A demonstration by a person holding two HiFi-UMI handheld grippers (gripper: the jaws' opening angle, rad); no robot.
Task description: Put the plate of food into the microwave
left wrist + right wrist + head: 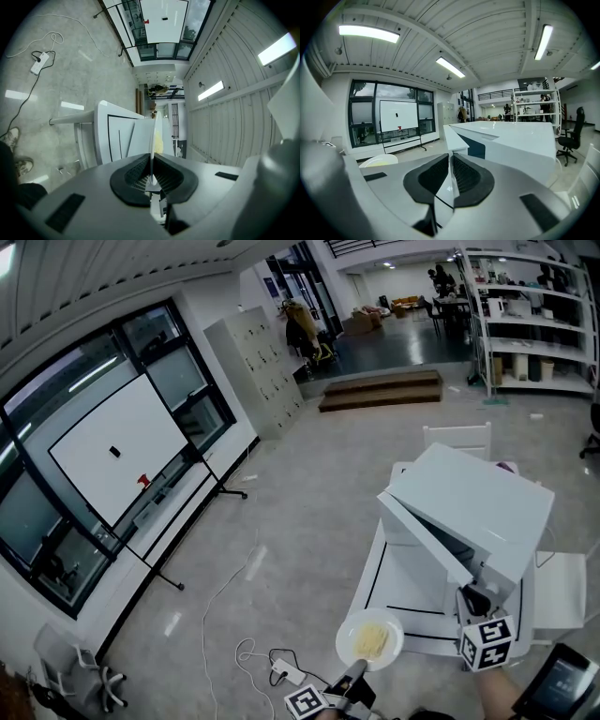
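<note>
Door-opening step: right gripper (pixel 472 599) pinches the microwave door (pixel 414 527) edge, and left gripper (pixel 355 670) grasps the plate (pixel 345 641) rim. Next move likely calls for swinging the door wide, then sliding the plate in level.

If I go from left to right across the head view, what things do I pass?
whiteboard → power strip on the floor → plate of food → microwave
</note>
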